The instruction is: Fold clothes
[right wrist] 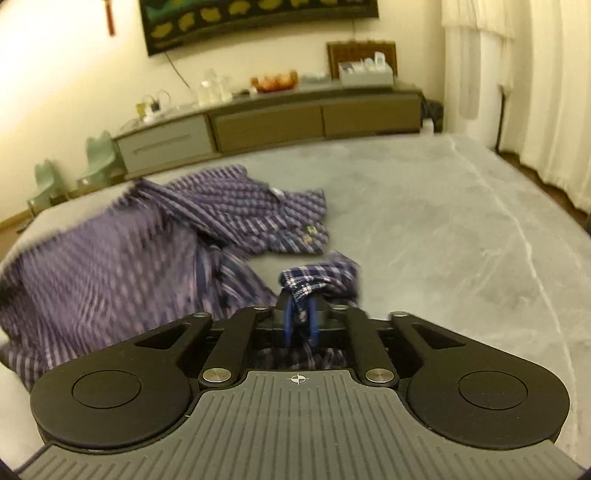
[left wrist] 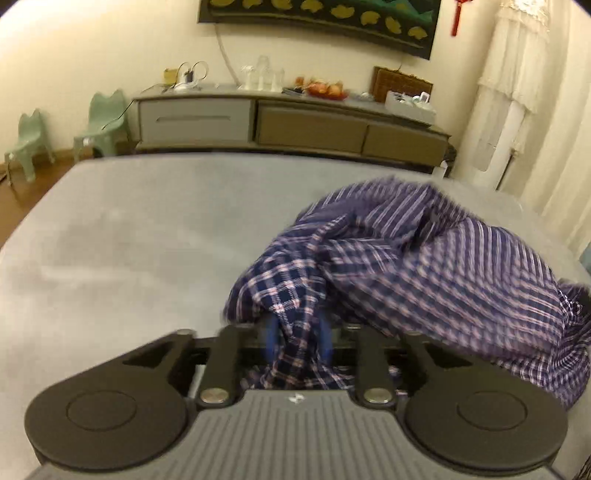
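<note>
Both tools, left (left wrist: 295,341) and right (right wrist: 300,321), clamped on plaid shirt (left wrist: 424,266).

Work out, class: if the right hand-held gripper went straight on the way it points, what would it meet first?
The right hand-held gripper already pinches the plaid shirt; straight ahead its bunched collar part probably comes first, then bare grey bed, though depth is unclear.

Looked like a home, a bedroom or living room: wide grey bed (left wrist: 147,221), low sideboard (left wrist: 288,122) with drawers along the wall, fruit plate (left wrist: 327,90) and glassware (left wrist: 262,77) on top, dark wall painting (left wrist: 321,22), pale curtains (left wrist: 517,92), two small green chairs (left wrist: 107,118).
</note>
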A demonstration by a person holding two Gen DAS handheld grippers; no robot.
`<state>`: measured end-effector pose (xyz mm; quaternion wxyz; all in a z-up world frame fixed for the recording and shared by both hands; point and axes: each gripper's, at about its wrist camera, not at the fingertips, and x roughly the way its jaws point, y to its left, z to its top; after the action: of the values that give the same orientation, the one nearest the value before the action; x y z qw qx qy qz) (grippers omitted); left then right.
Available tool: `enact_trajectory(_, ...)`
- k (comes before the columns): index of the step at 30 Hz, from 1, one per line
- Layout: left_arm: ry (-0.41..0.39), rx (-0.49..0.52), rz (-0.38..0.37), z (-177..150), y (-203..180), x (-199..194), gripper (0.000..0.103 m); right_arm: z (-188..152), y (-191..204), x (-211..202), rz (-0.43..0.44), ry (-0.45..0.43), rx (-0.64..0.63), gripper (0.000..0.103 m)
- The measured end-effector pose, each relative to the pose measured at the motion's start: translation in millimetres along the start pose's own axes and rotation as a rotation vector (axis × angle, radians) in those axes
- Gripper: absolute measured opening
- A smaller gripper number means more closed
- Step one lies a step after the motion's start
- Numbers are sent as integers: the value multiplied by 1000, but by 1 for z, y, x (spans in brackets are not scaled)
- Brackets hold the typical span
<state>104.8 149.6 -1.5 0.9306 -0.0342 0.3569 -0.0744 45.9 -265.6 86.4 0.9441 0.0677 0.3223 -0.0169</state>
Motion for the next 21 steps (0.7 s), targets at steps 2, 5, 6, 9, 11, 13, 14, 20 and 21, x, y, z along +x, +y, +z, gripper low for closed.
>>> enact_trajectory(2,-5,-43,-4,-9,6,-4,70,13,12,-14,13,-51,-18,46)
enact_trajectory(5,-3,-104,-34,-16,7,-5,74,31,49,-12,62,-89,-80,59)
enact_trajectory(6,-2,-124,-43,-18,7,-5,74,35,62,-5,80,-89,-118,67)
enact_trajectory(9,1,-180,-71,-24,6,-6,81,50,121,44,111,-78,-278,87)
enact_trajectory(11,24,-173,-76,-33,-7,-4,84,60,154,83,98,-62,-368,90)
enact_trajectory(13,31,-152,-80,-41,-22,-4,86,70,179,124,54,-35,-468,92)
enact_trajectory(14,32,-144,-72,-43,-27,-3,86,72,185,146,24,-4,-501,91)
enact_trajectory(20,30,-138,3,-22,-21,22,2,112,179,211,16,176,-463,3)
enact_trajectory(21,11,-162,12,-14,-9,21,2,128,165,183,17,96,-420,2)
